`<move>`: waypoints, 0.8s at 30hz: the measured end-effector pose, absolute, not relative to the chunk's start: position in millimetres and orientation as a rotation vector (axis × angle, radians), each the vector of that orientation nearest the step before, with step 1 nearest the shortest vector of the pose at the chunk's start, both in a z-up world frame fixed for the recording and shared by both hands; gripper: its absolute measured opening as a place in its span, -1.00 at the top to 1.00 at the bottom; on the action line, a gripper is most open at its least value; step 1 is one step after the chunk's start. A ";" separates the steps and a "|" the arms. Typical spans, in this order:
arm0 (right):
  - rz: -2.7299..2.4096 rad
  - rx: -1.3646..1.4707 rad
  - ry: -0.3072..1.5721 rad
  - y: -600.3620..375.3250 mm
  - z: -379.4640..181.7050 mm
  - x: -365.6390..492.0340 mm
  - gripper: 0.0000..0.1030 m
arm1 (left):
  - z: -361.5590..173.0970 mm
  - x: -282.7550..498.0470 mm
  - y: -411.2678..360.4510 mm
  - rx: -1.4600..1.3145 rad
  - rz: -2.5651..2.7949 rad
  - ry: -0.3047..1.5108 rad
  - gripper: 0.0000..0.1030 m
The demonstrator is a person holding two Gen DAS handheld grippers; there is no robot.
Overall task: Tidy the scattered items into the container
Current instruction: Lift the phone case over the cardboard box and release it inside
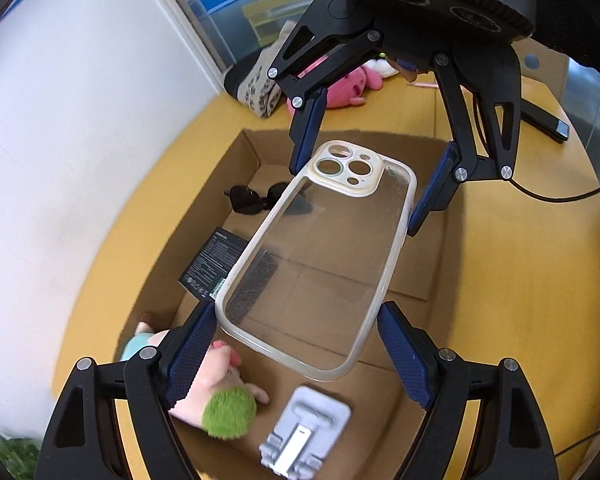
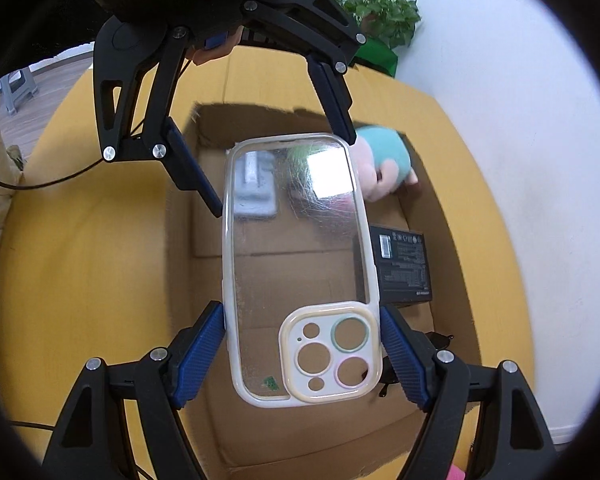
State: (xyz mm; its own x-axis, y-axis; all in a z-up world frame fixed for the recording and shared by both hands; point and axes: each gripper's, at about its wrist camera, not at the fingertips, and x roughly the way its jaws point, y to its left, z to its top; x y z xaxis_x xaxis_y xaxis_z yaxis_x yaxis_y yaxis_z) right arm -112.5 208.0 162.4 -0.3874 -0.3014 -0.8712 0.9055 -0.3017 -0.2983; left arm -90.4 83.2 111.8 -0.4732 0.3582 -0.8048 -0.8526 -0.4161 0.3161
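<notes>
A clear phone case (image 1: pixel 320 256) with a cream rim is held above the open cardboard box (image 1: pixel 428 276). My left gripper (image 1: pixel 296 344) touches the case's plain end with its left pad; the right pad stands slightly off it. My right gripper (image 2: pixel 302 344) is shut on the case's camera end (image 2: pixel 300 264). Each gripper shows in the other's view, at the far end of the case. In the box lie black sunglasses (image 1: pixel 256 198), a black packet (image 1: pixel 216 264), a plush doll (image 1: pixel 216 392) with green hair and a grey phone stand (image 1: pixel 300 432).
The box (image 2: pixel 440 208) stands on a yellow table (image 1: pixel 520 280) against a white wall. A pink plush (image 1: pixel 348 88) and a patterned bag (image 1: pixel 256 84) lie beyond the box. A black device (image 1: pixel 544 120) sits far right. Green plants (image 2: pixel 384 12) stand at the wall.
</notes>
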 end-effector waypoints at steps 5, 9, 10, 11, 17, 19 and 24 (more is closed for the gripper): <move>-1.771 0.961 1.006 214.0 125.3 -143.4 -0.51 | 72.7 -131.1 89.2 -0.942 1.916 0.919 -0.67; -1.727 1.019 0.974 217.1 92.8 -167.3 -0.51 | 40.8 -157.7 93.1 -1.020 1.874 0.898 -0.68; -1.716 1.034 0.963 217.1 86.6 -172.7 -0.51 | 35.5 -162.7 94.6 -1.041 1.861 0.892 -0.68; -1.708 1.049 0.955 218.9 81.0 -175.5 -0.51 | 28.7 -168.6 95.9 -1.057 1.852 0.890 -0.68; -1.643 1.121 0.953 214.9 54.4 -185.4 -0.51 | -3.0 -180.7 104.7 -1.145 1.792 0.912 -0.68; -1.625 1.139 0.954 212.6 48.0 -185.4 -0.51 | -11.7 -181.8 106.5 -1.169 1.777 0.920 -0.68; -1.604 1.163 0.943 208.1 39.6 -183.5 -0.51 | -24.5 -181.4 106.8 -1.197 1.764 0.938 -0.67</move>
